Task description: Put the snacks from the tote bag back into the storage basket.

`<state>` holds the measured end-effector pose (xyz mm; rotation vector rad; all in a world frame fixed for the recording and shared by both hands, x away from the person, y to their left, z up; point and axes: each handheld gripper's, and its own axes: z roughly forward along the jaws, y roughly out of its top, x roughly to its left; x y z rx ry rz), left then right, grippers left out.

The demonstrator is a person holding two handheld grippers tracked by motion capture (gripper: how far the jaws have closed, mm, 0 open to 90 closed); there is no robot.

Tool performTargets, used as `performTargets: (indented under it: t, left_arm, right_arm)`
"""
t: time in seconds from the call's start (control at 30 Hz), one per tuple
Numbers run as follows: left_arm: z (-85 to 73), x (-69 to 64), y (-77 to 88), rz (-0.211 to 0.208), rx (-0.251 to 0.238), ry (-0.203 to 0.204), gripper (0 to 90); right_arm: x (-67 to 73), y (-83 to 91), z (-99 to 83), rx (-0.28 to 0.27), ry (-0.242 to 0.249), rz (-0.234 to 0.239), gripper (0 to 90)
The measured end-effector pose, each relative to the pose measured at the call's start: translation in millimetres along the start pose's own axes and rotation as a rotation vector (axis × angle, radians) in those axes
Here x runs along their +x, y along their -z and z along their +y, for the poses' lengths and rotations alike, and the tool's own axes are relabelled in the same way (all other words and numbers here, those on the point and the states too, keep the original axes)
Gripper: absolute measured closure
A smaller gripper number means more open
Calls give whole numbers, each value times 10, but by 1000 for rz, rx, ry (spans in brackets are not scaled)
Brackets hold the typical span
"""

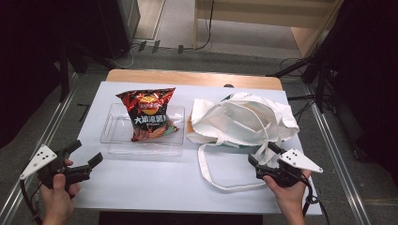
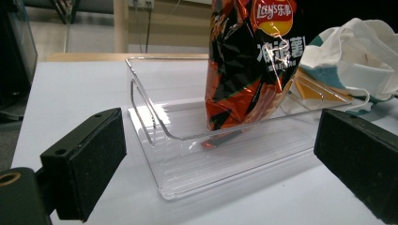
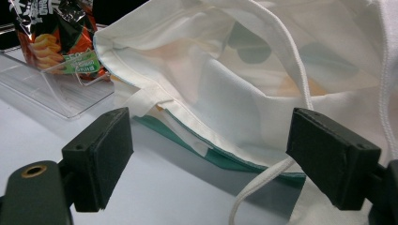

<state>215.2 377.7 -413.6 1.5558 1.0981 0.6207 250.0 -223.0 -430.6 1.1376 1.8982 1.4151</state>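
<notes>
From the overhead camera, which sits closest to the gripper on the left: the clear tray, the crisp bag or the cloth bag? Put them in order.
Measured from the left gripper:
1. Clear tray, just ahead and to its right.
2. Crisp bag, standing in that tray.
3. Cloth bag, far across on the table's right side.

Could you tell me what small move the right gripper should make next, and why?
Probably ease the right gripper forward to close on the near edge of the crumpled white cloth tote bag. Its jaws stand open, the bag's hem lies just ahead between them, and the red-and-black crisp packet in the clear plastic tray likely goes in.
</notes>
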Motion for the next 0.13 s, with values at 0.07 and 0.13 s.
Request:
performTargets:
  t: [0.07,0.13]
  left_arm:
    - [-5,1,-6,-2,-4,9,33]
    - [-9,12,-7,3,-3,9,33]
  right_arm:
    - [-8,0,-1,-4,1,1,155]
    - [-16,0,-3,-5,0,0,155]
